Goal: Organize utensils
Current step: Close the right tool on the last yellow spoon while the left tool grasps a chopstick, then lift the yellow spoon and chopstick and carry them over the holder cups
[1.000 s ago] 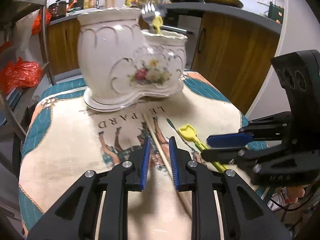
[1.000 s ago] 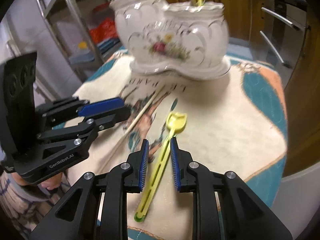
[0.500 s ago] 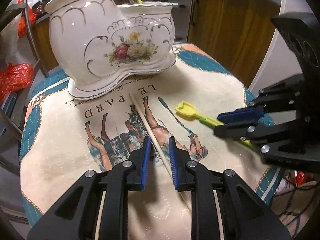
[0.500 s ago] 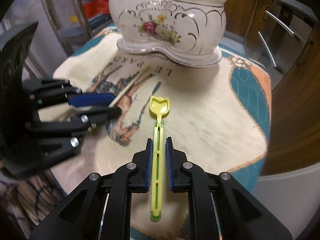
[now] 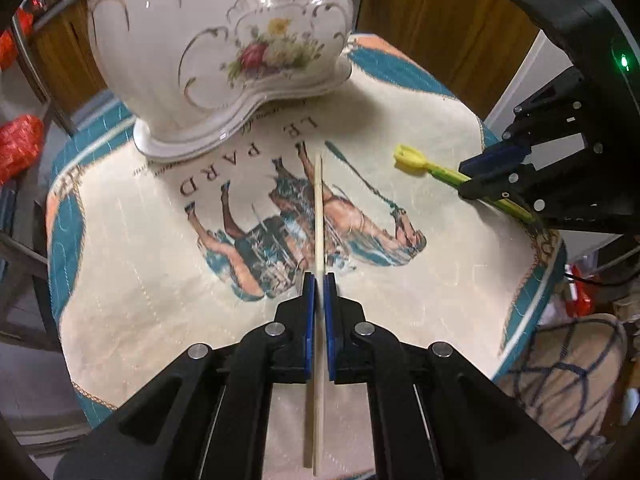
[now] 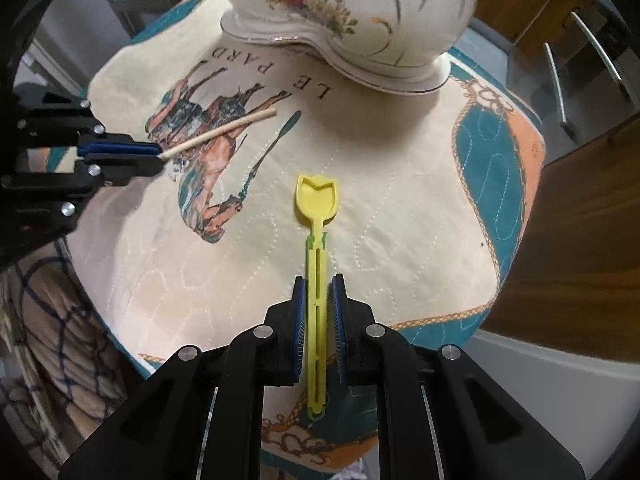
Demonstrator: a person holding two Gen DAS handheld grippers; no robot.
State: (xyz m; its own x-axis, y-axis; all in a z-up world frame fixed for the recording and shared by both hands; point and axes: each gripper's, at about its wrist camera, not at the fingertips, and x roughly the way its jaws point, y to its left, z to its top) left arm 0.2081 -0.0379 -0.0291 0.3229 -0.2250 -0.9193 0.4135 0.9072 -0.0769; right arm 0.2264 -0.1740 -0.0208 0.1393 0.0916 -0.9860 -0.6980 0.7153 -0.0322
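Since a second ago the left hand-held gripper [image 5: 319,292] has clamped onto the chopsticks [image 5: 318,208] at mid-frame, while the right hand-held gripper [image 6: 319,300] brackets the yellow spoon [image 6: 317,216] without clearly pinching it, so both seem ready for lifting toward the ceramic holder [image 5: 216,40] at top.

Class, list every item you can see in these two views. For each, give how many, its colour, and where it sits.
White floral ceramic utensil holder: one, white with gilt trim, far end of cloth.
Quilted horse-print table cloth: one, cream and teal, covering table.
Pale wooden chopsticks: number unclear, beige, between left pads.
Yellow plastic spoon: one, yellow-green, handle between right pads.
Left hand-held gripper: one, black with blue pads, closed on chopsticks.
Right hand-held gripper: one, black, closing around spoon.
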